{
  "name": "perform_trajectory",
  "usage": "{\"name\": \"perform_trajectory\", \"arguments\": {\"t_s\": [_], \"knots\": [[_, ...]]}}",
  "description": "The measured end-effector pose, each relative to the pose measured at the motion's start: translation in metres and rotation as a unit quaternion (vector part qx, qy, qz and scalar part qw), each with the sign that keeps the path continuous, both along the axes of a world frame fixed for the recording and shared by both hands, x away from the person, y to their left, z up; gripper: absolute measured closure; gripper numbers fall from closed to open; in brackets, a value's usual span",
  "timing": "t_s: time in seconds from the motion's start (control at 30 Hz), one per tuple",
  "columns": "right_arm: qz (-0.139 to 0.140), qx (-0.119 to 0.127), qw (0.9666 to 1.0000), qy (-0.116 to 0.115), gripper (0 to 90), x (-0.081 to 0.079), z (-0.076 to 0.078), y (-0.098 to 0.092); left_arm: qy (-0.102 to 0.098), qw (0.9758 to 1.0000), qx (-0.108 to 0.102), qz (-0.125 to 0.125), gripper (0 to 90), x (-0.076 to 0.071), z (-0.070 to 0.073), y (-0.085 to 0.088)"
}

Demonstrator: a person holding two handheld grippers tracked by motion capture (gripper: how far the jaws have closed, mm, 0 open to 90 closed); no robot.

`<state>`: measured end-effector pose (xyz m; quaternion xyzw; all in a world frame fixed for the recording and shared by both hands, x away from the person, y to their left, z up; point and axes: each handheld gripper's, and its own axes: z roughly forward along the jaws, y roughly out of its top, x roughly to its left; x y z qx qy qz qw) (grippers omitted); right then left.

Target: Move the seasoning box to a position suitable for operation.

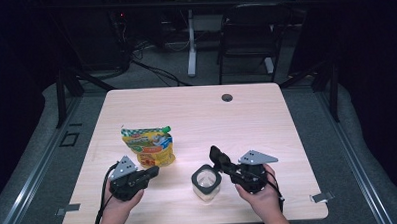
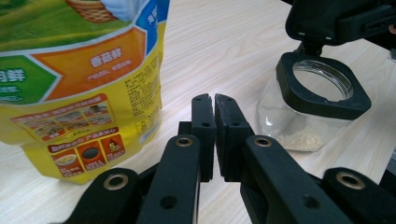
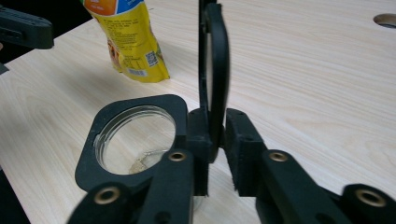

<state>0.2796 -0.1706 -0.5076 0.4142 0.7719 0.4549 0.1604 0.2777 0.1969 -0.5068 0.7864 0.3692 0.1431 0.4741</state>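
Observation:
A yellow and green snack pouch (image 1: 147,146) (image 2: 70,70) (image 3: 128,42) stands upright on the left of the pale wooden table (image 1: 247,125). To its right is a clear jar (image 1: 206,183) with a black square collar (image 2: 289,88) (image 3: 93,154) and a little pale grain at the bottom. Its hinged black lid (image 1: 217,156) (image 3: 217,56) stands flipped up, edge-on between the pads of my right gripper (image 1: 222,163) (image 3: 217,121), which is shut on it. My left gripper (image 1: 156,171) (image 2: 215,99) is shut with nothing in it, just right of the pouch's base and pointing toward the jar.
A round cable hole (image 1: 227,97) (image 3: 385,18) sits near the table's far edge. Beyond the table are a black chair (image 1: 249,35), a white desk leg (image 1: 190,47) and cables on the floor. The other gripper's black body (image 2: 336,21) hangs over the jar.

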Motion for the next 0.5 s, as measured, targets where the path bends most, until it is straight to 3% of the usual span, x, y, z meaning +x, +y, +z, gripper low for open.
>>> {"name": "perform_trajectory", "arguments": {"t_s": [0.17,0.27,0.5], "knots": [[-0.027,0.001,0.9996,0.006,77.9,-0.001,0.001,-0.006,-0.002,0.9999,-0.005,0.010,86.4,0.001,0.003,0.007],[-0.045,0.015,0.9987,0.018,77.5,-0.001,0.002,-0.010,0.000,0.9999,-0.006,0.014,86.1,0.002,0.004,0.012],[-0.065,0.022,0.9976,0.011,81.2,0.001,0.003,-0.014,-0.003,0.9996,-0.010,0.025,85.4,0.004,0.007,0.020]]}}
